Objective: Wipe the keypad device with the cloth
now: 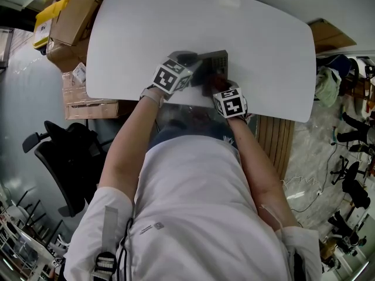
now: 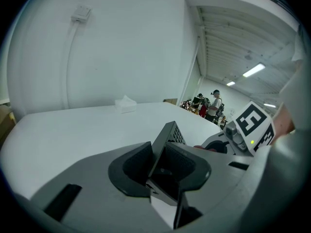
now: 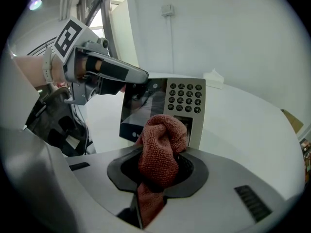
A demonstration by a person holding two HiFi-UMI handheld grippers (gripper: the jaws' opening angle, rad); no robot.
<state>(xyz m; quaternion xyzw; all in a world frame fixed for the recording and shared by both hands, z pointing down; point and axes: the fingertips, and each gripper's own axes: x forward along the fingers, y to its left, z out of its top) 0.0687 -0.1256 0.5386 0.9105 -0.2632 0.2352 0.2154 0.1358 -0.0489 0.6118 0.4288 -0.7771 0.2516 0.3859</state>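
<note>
Clamping the keypad device [image 3: 183, 97] in my left gripper [image 2: 158, 153], I pinched the cloth [image 3: 163, 140] in the right gripper [image 3: 158, 169], its bunch masking the lower face; boxes [image 1: 73, 19] flanked the table [image 1: 263, 34].

No print is legible, even on the keypad device [image 3: 183, 100].

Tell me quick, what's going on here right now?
A person works two grippers at a white table. The left gripper is clamped on one edge of the device, holding it up with its keys facing the other gripper. The right gripper grips a bunched reddish cloth right in front of the device's lower face, below the keys. Whether the cloth touches it yet is unclear.
</note>
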